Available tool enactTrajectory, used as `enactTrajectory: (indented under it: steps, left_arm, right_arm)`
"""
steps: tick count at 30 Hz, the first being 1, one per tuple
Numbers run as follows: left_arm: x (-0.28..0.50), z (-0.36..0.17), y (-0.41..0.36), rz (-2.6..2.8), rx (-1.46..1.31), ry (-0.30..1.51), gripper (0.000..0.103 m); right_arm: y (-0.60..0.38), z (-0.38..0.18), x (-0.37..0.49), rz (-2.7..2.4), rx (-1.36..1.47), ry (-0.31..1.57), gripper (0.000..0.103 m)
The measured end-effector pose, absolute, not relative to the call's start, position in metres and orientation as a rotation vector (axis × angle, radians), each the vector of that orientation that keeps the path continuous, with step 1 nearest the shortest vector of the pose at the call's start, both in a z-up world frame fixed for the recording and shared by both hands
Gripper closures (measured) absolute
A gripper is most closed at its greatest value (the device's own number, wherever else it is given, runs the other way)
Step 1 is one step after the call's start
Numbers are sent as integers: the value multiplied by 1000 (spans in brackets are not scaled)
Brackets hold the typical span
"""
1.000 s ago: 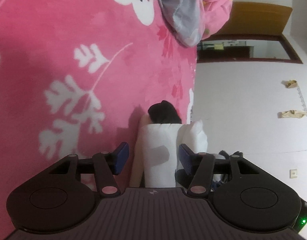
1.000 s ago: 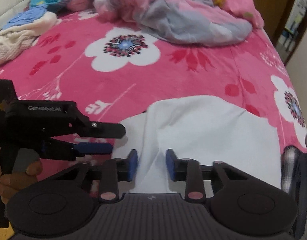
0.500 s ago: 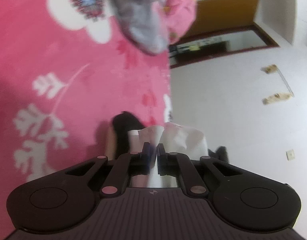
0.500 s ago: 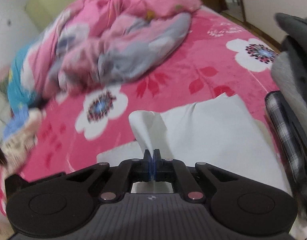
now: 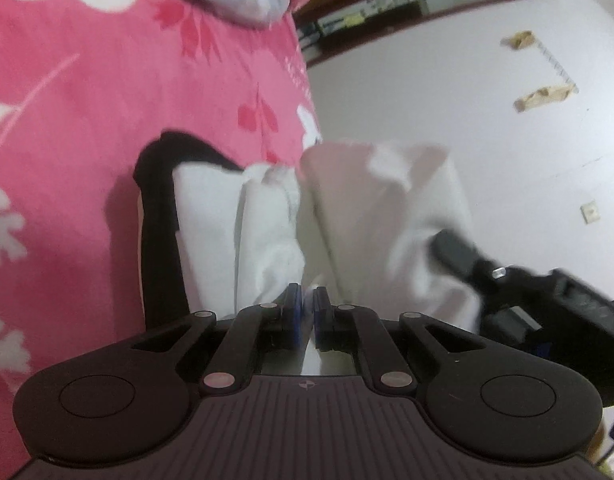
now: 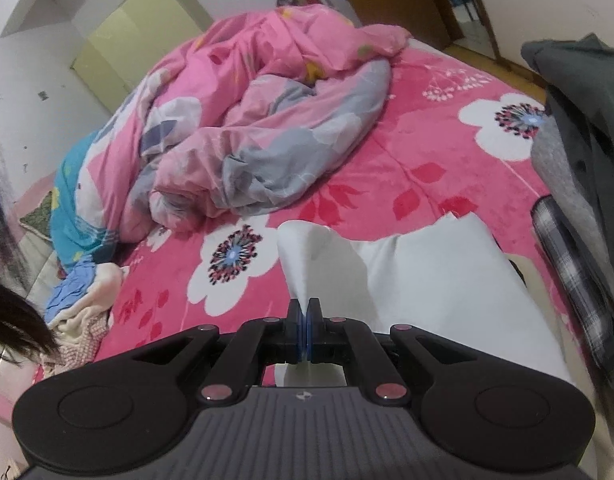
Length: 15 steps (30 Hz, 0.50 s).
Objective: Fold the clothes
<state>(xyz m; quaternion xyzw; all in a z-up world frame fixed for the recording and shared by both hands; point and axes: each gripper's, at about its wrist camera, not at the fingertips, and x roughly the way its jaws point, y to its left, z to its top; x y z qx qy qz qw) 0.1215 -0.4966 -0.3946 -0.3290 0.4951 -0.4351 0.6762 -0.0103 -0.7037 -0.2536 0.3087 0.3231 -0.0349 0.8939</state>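
Observation:
A white garment (image 6: 435,276) lies on the pink flowered bedspread (image 6: 419,152). My right gripper (image 6: 305,312) is shut on a raised fold of it, which stands up in a peak ahead of the pads. In the left wrist view my left gripper (image 5: 305,300) is shut on another bunched edge of the white garment (image 5: 347,216), lifted off the bed. A black trim or collar (image 5: 159,184) runs along its left side. The right gripper's black body (image 5: 527,292) shows at the right edge, against the cloth.
A crumpled pink and grey duvet (image 6: 259,132) lies at the back of the bed. More clothes (image 6: 87,300) are piled at the left edge. Dark and plaid garments (image 6: 579,200) hang at the right. A white wall (image 5: 467,92) and a doorway (image 5: 387,12) lie beyond the bed's edge.
Both grippers were open over the flat garment a second ago. They closed on its edge and lifted it, so the cloth now stands up in folds. Both views rolled.

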Motion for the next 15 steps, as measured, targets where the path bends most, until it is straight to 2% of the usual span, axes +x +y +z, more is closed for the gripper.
enactTrajectory:
  steps: [3,5,8,13,15]
  left_arm:
    - [125,-401,-496,-982,-778,1157,95]
    - [128,-405,-489,-975,-855,1196,82]
    - [131,-411,-469,-925,-977,1222,70]
    - [128,-411,-427,-789,-1054,1179,54]
    - [129,-411,-411,-731,-1059,1154,51]
  right_arm:
    - [-703,-258,-7,-39,654,689,102]
    - [-701,-265,0,-16,656,711,101]
    - [-696,-275,13,16,654,741,101]
    - [-692,-301,31,40,667,806,100]
    - [-689,-313,40,56,671,848,98]
